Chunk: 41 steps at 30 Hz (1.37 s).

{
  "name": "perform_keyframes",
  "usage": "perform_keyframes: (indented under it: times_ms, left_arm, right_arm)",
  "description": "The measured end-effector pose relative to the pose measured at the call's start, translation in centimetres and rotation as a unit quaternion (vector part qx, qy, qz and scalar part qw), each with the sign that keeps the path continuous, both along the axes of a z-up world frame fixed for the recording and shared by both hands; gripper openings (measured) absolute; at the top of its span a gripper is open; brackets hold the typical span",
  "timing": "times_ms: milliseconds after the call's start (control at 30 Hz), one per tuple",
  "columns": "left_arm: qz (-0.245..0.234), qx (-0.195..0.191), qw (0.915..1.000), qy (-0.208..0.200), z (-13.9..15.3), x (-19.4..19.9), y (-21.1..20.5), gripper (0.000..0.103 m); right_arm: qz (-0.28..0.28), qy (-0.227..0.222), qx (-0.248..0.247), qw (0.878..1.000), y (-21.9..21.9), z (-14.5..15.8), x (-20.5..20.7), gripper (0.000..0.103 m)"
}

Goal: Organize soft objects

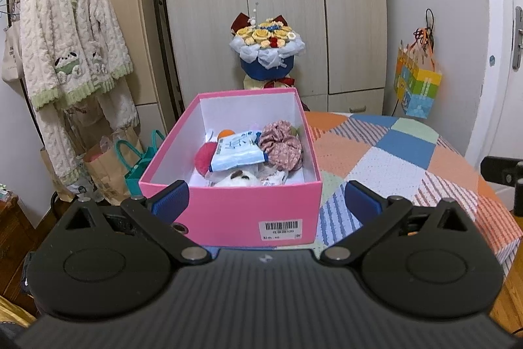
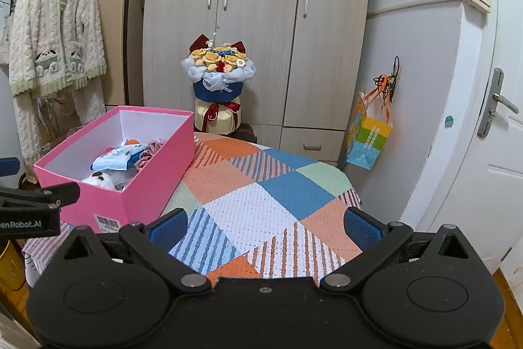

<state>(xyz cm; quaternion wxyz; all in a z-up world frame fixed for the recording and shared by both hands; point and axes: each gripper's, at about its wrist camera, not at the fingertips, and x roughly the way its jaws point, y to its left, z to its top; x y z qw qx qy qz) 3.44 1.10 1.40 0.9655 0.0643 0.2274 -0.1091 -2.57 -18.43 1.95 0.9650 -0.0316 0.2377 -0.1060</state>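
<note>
With the soft objects [image 1: 248, 152] already gathered inside the pink box [image 1: 228, 208] on the patchwork-covered desk [image 2: 261, 208], the left gripper [image 1: 266, 200] and right gripper [image 2: 264, 228] hover released, holding nothing.

Pink box [image 1: 228, 211] open-topped, patchwork cloth [image 2: 261, 205] bare beside it

left gripper [image 1: 266, 201] jaws apart | pink box [image 1: 228, 211] holds soft items
</note>
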Motion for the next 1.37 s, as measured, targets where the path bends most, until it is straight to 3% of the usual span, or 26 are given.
perform_keyframes:
  times_ms: [367,1367]
  left_arm:
    - [0.003,0.009,0.9999,0.006,-0.6,0.0,-0.2,0.103]
    - [0.021,0.010,0.9997,0.000,0.4,-0.4,0.1,0.103]
  right_arm:
    - [-0.016,0.000,-0.014,1.000,0.2,-0.4,-0.2,0.103]
    - [-0.037,0.008,0.009,0.999,-1.0,-0.6,0.3,0.103]
